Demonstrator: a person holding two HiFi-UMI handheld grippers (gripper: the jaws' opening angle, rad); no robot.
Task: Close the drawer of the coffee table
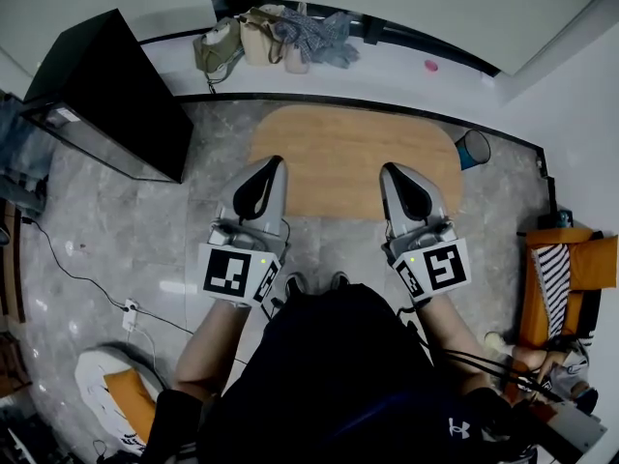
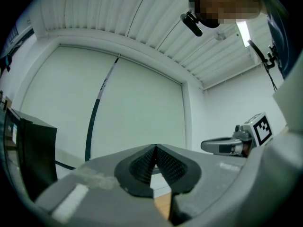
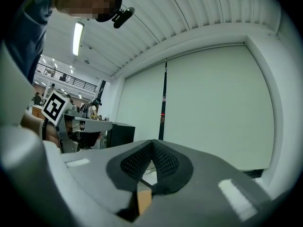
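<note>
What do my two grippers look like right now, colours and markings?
The left gripper and right gripper are grey shells with black textured pads; each carries a white cube with black square markers. A black cable trails from the right one.

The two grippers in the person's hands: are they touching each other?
Apart. The head view shows the left gripper and the right gripper side by side, with a strip of the wooden table top between them.

Left tool [image 1: 274, 163] and right tool [image 1: 391, 170] held level side by side, jaws closed, empty
</note>
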